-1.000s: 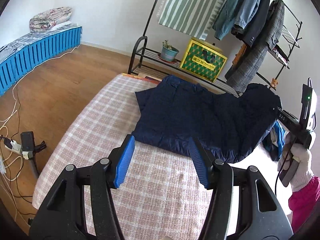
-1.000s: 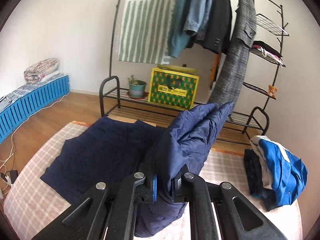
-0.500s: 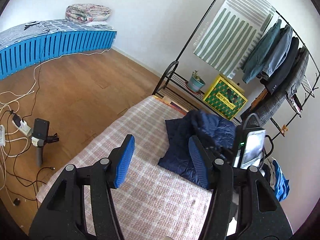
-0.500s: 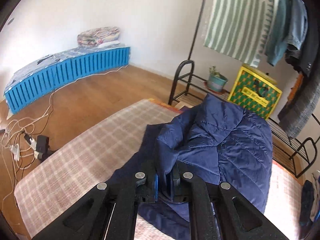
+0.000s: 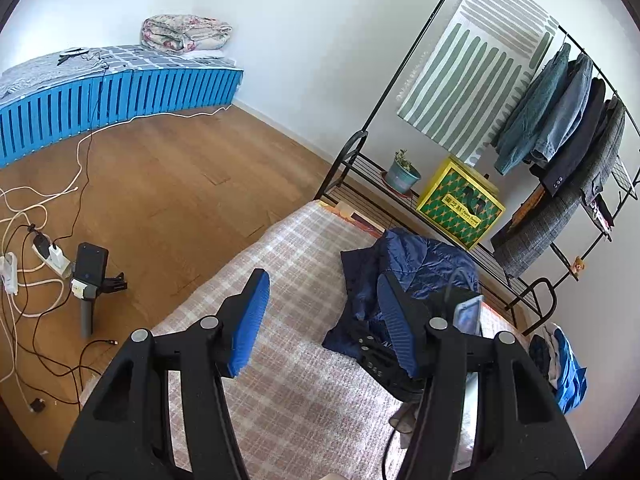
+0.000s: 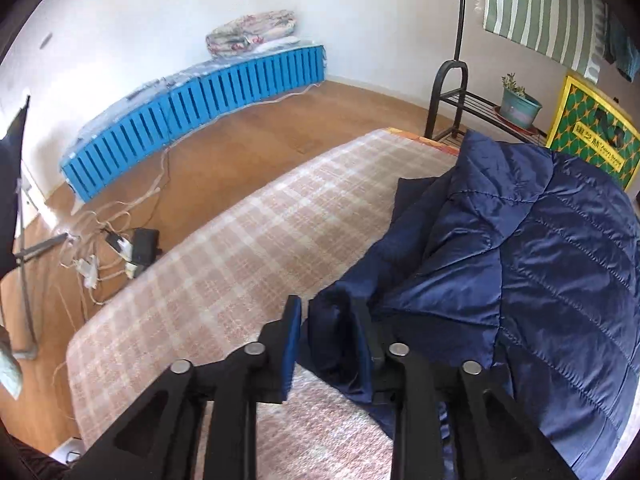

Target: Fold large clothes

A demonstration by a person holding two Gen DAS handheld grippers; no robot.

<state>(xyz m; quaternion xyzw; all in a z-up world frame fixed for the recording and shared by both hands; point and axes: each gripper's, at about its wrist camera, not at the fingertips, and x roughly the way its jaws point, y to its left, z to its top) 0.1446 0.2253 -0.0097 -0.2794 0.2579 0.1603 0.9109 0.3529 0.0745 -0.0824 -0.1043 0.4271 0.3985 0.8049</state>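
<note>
A navy quilted jacket (image 6: 528,248) lies folded over itself on the checked pink mattress (image 6: 240,264); it also shows in the left wrist view (image 5: 416,268). My right gripper (image 6: 326,336) has a fold of the jacket's edge between its jaws, which stand slightly parted. My left gripper (image 5: 324,320) is open and empty above the mattress (image 5: 296,392), left of the jacket. The right gripper's black body (image 5: 384,360) shows just past my left gripper's right finger.
A clothes rack (image 5: 560,128) with hanging coats, a yellow box (image 5: 460,208) and a potted plant (image 5: 402,174) stands beyond the mattress. Cables and a power strip (image 5: 44,256) lie on the wood floor left. A blue slatted bed (image 5: 112,100) lines the far wall. Blue clothes (image 5: 564,364) lie right.
My right gripper has carried the jacket's right side across to the left, folding it over itself, and lowered it to the mattress; its jaws have loosened. My left gripper pulled back and swung left.
</note>
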